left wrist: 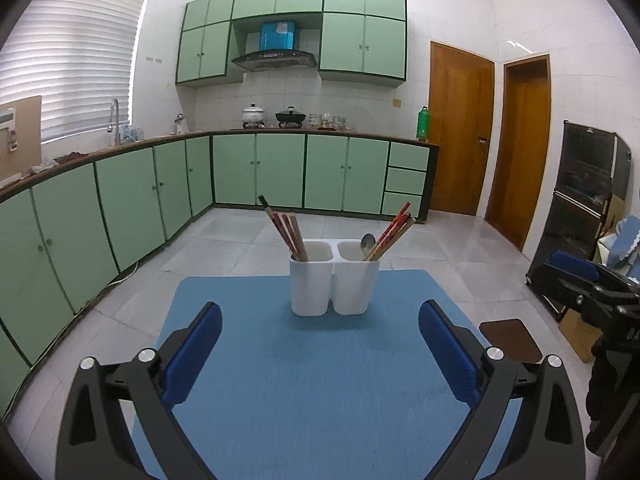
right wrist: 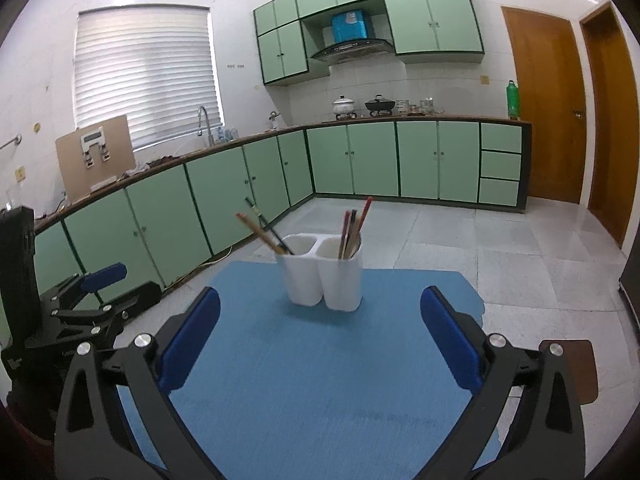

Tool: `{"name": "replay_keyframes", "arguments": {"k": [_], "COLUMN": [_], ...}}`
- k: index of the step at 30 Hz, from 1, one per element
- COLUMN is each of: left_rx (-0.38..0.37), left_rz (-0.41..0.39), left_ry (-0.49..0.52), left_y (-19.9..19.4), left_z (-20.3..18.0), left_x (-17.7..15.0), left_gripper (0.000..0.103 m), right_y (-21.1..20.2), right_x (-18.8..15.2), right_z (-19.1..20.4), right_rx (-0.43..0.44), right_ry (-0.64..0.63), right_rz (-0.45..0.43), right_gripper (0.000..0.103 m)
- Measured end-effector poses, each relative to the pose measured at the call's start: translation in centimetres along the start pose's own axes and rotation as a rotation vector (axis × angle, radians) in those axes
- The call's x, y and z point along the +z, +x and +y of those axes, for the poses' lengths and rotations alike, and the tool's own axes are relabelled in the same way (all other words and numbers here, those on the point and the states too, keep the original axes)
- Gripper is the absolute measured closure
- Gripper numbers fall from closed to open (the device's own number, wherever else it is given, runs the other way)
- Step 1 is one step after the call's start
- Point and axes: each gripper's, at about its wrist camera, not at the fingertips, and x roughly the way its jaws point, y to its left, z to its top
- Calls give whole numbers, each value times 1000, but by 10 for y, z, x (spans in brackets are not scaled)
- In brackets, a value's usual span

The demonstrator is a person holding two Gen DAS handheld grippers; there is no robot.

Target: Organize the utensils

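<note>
A: How are the grippers held?
B: The left gripper (left wrist: pixel 320 352) and right gripper (right wrist: pixel 320 344) are spread wide, nothing gripped.

A: And the utensils?
B: Chopsticks (left wrist: pixel 290 234) and a spoon (left wrist: pixel 367 243) are stood in the white holder (left wrist: pixel 334 284) on the blue mat (left wrist: pixel 312 380). Sorting seems finished or not begun; any next reach would need one piece singled out.

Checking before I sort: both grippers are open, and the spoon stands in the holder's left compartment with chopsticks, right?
Not quite. In the left wrist view the spoon stands in the right compartment of the holder, beside chopsticks. Both the left gripper and right gripper are open.
</note>
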Motion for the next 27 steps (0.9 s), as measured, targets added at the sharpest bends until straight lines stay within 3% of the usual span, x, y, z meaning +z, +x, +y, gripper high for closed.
{"name": "replay_keyframes", "arguments": {"k": [13, 27], "left_rx": [-2, 4], "left_rz": [-58, -95], "left_ry": [-9, 8], "left_y": [-53, -73], "left_z": [-4, -13], "left_x": [-9, -17], "left_gripper": [6, 6], "right_y": [-34, -49], "right_x": [-7, -10], "right_z": [25, 35], "right_rx": [39, 37], "right_ry": [-32, -51], "right_rz": [-23, -49], "right_gripper": [6, 6]}}
